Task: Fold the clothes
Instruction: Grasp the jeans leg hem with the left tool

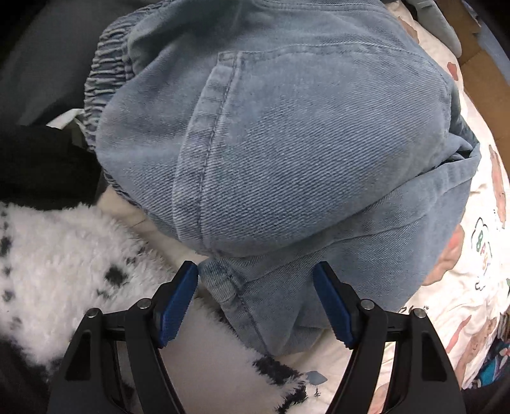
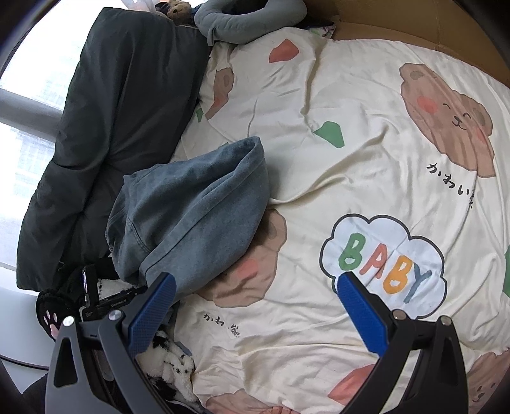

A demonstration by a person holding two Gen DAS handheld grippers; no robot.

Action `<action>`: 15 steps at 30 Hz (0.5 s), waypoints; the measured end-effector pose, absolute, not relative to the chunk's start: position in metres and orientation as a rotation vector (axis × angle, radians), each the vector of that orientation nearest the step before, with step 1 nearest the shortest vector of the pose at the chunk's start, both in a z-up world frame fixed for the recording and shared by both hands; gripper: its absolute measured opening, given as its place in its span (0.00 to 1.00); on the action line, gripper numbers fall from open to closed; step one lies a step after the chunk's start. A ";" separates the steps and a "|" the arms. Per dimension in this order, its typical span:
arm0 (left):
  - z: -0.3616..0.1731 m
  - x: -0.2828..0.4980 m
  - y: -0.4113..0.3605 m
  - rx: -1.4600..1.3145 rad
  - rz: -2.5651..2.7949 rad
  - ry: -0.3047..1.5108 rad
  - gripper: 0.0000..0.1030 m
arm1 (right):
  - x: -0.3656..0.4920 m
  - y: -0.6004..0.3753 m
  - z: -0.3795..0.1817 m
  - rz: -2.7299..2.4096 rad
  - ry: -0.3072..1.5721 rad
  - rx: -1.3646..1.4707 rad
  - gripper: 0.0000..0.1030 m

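A pair of light blue jeans (image 1: pixel 287 143) lies bunched on the cream bedspread, its elastic waistband at the upper left of the left wrist view. My left gripper (image 1: pixel 256 270) points straight down over the near hem of the jeans, open, with a fold of denim between its blue pads (image 1: pixel 178 302) and no pad pressing on it. In the right wrist view the same jeans (image 2: pixel 191 210) lie in a heap at the left of the bed. My right gripper (image 2: pixel 255 280) hovers open over the bedspread (image 2: pixel 350 143), beside the jeans, holding nothing.
A white fluffy garment with black spots (image 1: pixel 63 254) lies left of the jeans, also seen as a fluffy garment (image 2: pixel 169 360) under the right gripper's left finger. A dark green quilt (image 2: pixel 105 127) runs along the window side. A grey cushion (image 2: pixel 242 22) sits at the bed's head.
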State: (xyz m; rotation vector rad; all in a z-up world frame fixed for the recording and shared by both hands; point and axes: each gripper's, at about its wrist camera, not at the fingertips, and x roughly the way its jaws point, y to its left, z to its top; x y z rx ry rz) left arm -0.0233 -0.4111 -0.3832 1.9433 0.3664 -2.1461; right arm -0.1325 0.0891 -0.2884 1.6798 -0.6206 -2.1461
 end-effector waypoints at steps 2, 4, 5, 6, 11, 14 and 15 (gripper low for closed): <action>-0.387 -0.021 -0.423 1.957 -2.131 0.359 0.73 | -0.132 0.088 -0.288 -2.144 -0.614 1.681 1.00; -0.390 -0.019 -0.430 1.969 -2.118 0.340 0.73 | -0.131 0.088 -0.288 -2.143 -0.609 1.683 1.00; -0.391 -0.017 -0.432 1.969 -2.113 0.322 0.73 | -0.131 0.088 -0.288 -2.142 -0.608 1.684 1.00; -0.392 -0.016 -0.435 1.969 -2.109 0.320 0.73 | -0.130 0.088 -0.288 -2.142 -0.607 1.685 1.00; -0.398 -0.013 -0.444 1.977 -2.119 0.331 0.73 | -0.129 0.088 -0.289 -2.139 -0.601 1.691 1.00; -0.397 -0.014 -0.446 1.954 -2.138 0.336 0.42 | -0.127 0.089 -0.289 -2.138 -0.598 1.694 1.00; -0.396 -0.015 -0.446 1.945 -2.138 0.337 0.34 | -0.127 0.089 -0.289 -2.137 -0.597 1.695 1.00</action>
